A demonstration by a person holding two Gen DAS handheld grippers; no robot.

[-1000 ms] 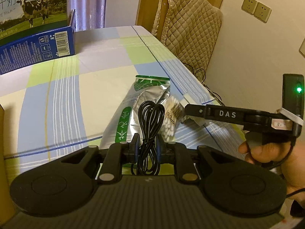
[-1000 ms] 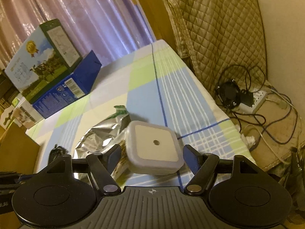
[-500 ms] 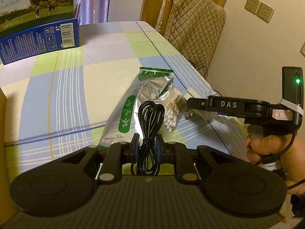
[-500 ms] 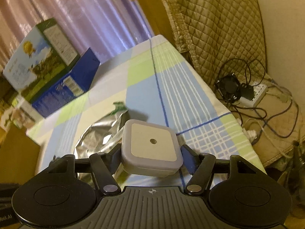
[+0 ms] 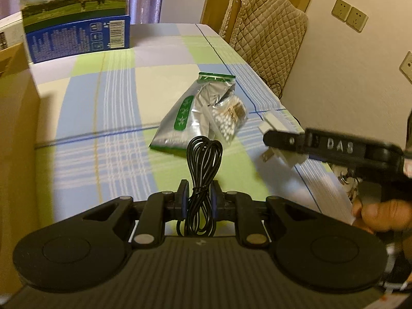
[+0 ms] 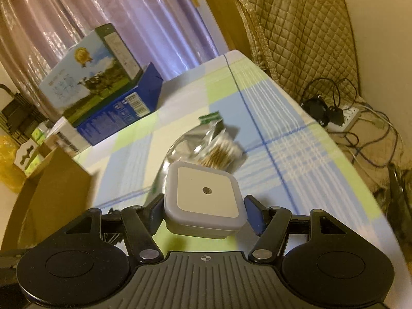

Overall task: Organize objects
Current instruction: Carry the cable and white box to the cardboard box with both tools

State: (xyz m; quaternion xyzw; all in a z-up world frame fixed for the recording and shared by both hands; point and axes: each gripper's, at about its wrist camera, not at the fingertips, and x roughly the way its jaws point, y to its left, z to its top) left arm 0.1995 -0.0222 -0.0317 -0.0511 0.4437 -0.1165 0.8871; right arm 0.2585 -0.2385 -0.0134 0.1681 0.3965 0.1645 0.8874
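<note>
On the checked blue-green tabletop (image 5: 108, 108) the silver foil pouch (image 5: 190, 113) and clear cotton-swab bag (image 5: 229, 118) wait for sorting. The right gripper (image 6: 203, 212) has its jaws clamped on the square white plug-in night light (image 6: 204, 193), lifted above the tabletop for carrying; the left gripper (image 5: 198, 197) has its jaws clamped on the coiled black cable (image 5: 203, 170).

1. A coiled black cable (image 5: 204, 177), bound at its middle with a thin tie, stands upright, pinched between the two blue-padded fingers of the left gripper (image 5: 199, 197), its looped end rising above the fingertips.
2. A square white plug-in night light with rounded corners and a small dark sensor dot at the centre (image 6: 204, 197) is clamped at its sides by the right gripper (image 6: 203, 209), held above the checked tablecloth, face up.
3. A silver foil pouch with green label and green top strip (image 5: 190, 117) lies flat on the cloth.
4. A clear packet of cotton swabs (image 5: 229, 119) rests against the pouch's right side, partly on it.
</note>
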